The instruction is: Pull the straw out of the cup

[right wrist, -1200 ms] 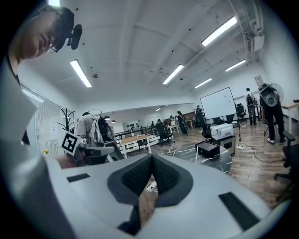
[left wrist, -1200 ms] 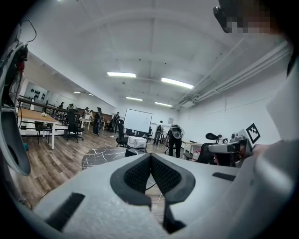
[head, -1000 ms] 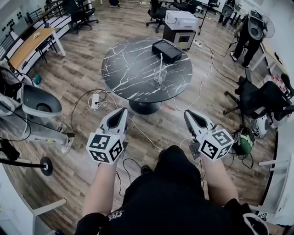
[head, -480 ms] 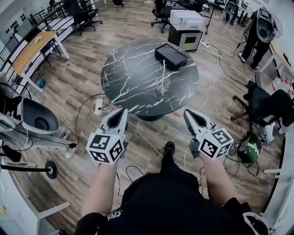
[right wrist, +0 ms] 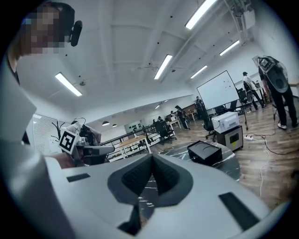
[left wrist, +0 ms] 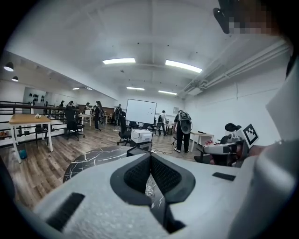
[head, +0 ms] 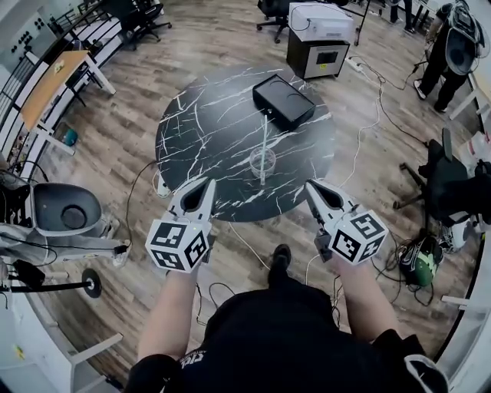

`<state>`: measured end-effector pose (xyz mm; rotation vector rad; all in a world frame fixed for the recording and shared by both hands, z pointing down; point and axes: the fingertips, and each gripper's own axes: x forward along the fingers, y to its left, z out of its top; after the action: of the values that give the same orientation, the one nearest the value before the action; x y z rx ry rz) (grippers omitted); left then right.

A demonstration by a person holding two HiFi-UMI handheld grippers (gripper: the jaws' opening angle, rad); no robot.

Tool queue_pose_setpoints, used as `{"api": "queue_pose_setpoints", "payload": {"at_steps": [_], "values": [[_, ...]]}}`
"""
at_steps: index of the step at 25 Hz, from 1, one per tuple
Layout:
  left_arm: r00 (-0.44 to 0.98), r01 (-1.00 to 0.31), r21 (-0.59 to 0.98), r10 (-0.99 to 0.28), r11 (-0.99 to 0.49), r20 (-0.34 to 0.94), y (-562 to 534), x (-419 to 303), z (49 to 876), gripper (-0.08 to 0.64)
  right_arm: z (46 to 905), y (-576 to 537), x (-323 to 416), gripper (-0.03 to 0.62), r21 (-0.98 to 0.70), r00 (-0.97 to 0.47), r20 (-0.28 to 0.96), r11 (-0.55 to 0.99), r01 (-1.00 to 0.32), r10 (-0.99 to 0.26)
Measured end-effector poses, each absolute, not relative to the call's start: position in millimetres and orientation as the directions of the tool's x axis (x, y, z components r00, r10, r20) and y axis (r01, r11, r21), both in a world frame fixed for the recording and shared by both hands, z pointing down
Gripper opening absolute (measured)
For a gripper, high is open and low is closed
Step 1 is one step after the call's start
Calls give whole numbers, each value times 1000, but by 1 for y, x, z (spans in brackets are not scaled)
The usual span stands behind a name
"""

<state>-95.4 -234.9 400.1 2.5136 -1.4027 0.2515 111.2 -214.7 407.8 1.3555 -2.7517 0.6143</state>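
Straw [head: 265, 134], looking light and crushable, is standing in the clear cup [head: 261, 163] at frame centre; pinching it gently near the top seems best. Left gripper [head: 206, 184] and right gripper [head: 312, 186] are hovering closed, holding nothing.

A round black marble table [head: 199, 130] carries a flat black box [head: 283, 100] near its far edge. Beyond the table stands what looks like a white printer [head: 321, 19] on a dark cabinet [head: 324, 55]; far left of it, a wooden desk [head: 47, 84].

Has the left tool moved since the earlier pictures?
Yes: the left tool came forward to the round black marble table, its tip now over the rim.
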Motion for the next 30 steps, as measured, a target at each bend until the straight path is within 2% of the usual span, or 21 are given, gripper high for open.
{"api": "queue_pose_setpoints", "payload": {"at_steps": [14,20,30], "values": [[481,-877,163,-827,-453,291,-309,-57,413,9,432,-294,134,6,-366,-697,238,602,-710,-677],[487,-873,181,-830,-453,270,-318,-71,412,9,426,-307,120,9,-345,-694,248,608,-715,-676],[547,-835,219,-805,-505,229,-338,-112,414,9,424,-317,76,69,-331,-661,264,577,-747,-703]]}}
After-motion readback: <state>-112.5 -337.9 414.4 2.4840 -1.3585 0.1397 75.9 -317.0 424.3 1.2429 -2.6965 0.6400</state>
